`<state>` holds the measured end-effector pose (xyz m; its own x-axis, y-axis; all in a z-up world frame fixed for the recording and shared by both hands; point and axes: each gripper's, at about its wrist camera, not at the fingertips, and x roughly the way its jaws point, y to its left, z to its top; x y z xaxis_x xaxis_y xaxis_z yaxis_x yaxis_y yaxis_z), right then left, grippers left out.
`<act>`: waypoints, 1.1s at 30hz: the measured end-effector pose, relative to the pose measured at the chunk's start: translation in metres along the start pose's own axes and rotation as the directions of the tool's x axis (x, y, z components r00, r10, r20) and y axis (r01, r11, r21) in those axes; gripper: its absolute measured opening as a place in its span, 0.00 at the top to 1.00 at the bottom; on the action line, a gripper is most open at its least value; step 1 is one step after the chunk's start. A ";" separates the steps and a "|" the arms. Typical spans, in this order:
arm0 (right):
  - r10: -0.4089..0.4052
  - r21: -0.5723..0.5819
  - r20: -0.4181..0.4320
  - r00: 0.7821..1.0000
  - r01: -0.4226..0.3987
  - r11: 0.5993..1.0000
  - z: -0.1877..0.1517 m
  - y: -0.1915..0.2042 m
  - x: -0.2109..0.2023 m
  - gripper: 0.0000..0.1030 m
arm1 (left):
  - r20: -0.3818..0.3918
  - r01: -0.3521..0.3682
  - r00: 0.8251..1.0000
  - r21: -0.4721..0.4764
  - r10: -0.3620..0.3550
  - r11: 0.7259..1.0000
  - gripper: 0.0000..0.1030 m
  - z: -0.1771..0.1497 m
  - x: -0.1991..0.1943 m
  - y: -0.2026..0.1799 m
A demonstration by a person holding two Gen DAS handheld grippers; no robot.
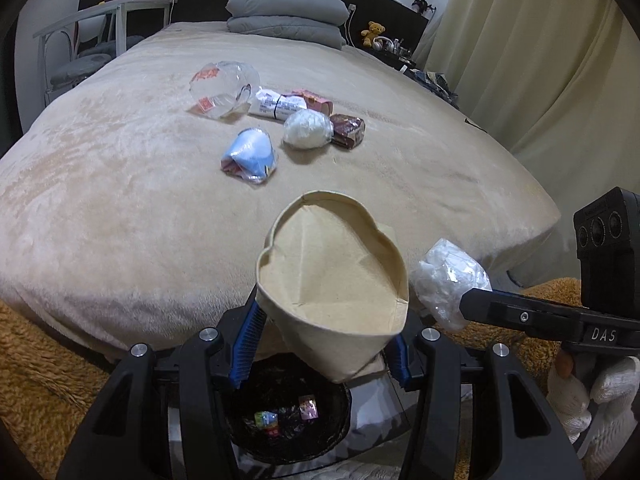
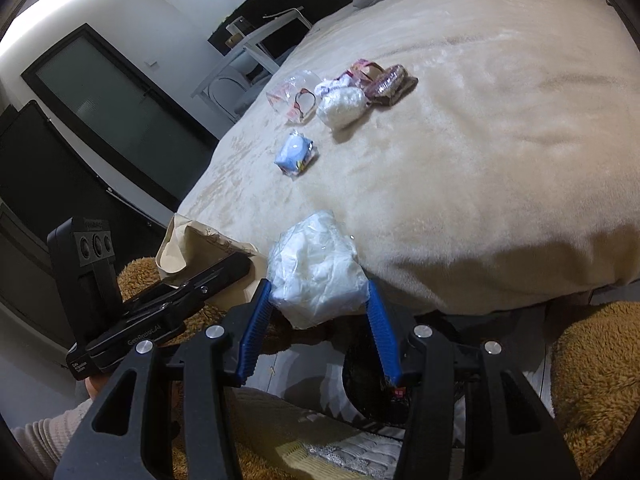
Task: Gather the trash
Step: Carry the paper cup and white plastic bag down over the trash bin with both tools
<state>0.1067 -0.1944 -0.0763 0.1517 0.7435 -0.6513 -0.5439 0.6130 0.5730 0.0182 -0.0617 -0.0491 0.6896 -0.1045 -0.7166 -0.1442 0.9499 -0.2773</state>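
My left gripper (image 1: 324, 340) is shut on a squashed beige paper cup (image 1: 332, 280), held above a black bin (image 1: 288, 416) on the floor with small wrappers inside. My right gripper (image 2: 320, 300) is shut on a crumpled white plastic bag (image 2: 316, 268), beside the cup; the bag also shows in the left wrist view (image 1: 448, 280). On the bed lie a blue packet (image 1: 250, 154), a white wad (image 1: 306, 128), a brown wrapper (image 1: 348, 130), a clear plastic bag (image 1: 222, 88), a white wrapper (image 1: 276, 104) and a pink wrapper (image 1: 314, 100).
The beige bed cover (image 1: 120, 184) fills most of the view. Folded grey bedding (image 1: 288, 16) lies at the head. A white side table (image 1: 100, 16) stands at the left, curtains (image 1: 540, 60) at the right. A brown fluffy rug (image 2: 592, 368) covers the floor.
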 end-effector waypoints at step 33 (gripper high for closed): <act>-0.071 0.220 -0.361 0.930 0.159 0.962 -0.038 -0.052 0.081 0.53 | -0.421 -0.068 0.907 -0.086 0.025 0.994 0.50 -0.073 0.094 0.022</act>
<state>0.1155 -0.1763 -0.1777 -0.1184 0.5509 -0.8261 -0.3181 0.7671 0.5571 0.0282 -0.0724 -0.1693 0.3226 -0.1949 -0.9262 -0.2509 0.9259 -0.2823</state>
